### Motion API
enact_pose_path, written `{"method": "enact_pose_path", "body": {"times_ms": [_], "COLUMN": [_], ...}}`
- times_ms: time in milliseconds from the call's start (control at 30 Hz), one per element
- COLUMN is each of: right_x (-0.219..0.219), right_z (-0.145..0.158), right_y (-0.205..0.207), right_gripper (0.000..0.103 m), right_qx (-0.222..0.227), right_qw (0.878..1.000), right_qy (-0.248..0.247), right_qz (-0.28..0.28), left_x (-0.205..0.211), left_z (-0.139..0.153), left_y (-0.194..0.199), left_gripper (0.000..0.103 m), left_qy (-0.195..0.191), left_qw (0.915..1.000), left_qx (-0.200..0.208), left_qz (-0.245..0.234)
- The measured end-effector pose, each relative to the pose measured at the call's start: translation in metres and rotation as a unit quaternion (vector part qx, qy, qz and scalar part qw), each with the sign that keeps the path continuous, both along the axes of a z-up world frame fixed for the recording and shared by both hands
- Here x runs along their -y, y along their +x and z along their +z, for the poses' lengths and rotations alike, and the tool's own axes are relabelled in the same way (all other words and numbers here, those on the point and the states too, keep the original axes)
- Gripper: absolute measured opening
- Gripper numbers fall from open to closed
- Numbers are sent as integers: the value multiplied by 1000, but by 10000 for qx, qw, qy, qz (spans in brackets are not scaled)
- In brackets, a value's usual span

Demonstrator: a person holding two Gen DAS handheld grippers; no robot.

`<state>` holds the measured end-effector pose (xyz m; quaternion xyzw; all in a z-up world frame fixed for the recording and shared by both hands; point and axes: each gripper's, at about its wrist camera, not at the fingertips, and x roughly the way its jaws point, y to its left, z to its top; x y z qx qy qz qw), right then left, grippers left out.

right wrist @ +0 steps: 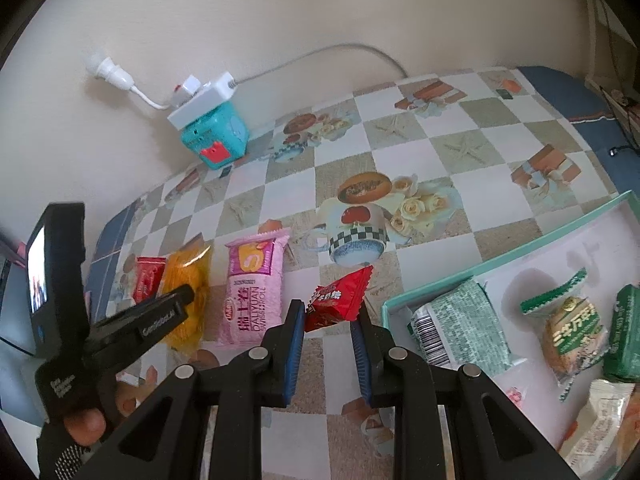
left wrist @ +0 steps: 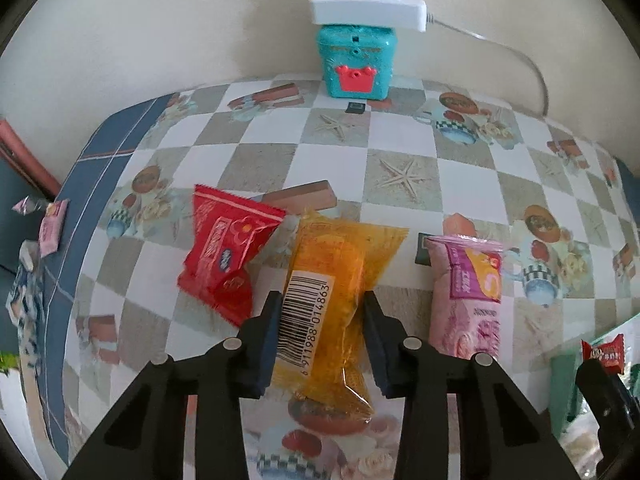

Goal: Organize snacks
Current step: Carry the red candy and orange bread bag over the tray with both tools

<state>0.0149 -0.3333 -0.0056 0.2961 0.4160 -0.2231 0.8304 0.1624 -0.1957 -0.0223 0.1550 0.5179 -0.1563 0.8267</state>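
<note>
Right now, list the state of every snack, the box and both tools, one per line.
Left tool: shut on the orange packet.
Orange packet: gripped, lying on the tablecloth.
Right tool: shut on the small red candy.
Small red candy: held above the tablecloth.
Red packet: loose, beside the orange packet.
Pink packet: loose, flat.
Box: open, green packets inside.

Probably a home: patterned tablecloth (left wrist: pixel 280 152), wall-plugged power strip (left wrist: pixel 368 10)
</note>
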Motion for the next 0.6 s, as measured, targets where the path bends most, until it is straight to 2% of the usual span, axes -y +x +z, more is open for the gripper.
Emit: {"method": "enact_pose_path", "body": {"times_ms": [300, 400, 600], "right_x": [-7, -7, -10], "right_z": [54, 67, 87], "right_y": [-30, -43, -73], "right_gripper": [25, 25, 25], "right_qx": [275, 343, 360], "right_qw": [9992, 9987, 9975], "right_qy": [-239, -249, -379], "right_qz": [-169, -284, -465], "left_x": [-22, -29, -35], "left_z": [62, 86, 116], "left_y": [-39, -60, -98], "left_gripper": [40, 40, 40], "left_qy": [-424, -554, -621], "left_qw": [9985, 9976, 9965], "left_qx": [130, 279, 523], "left_qz": [309, 305, 186]}}
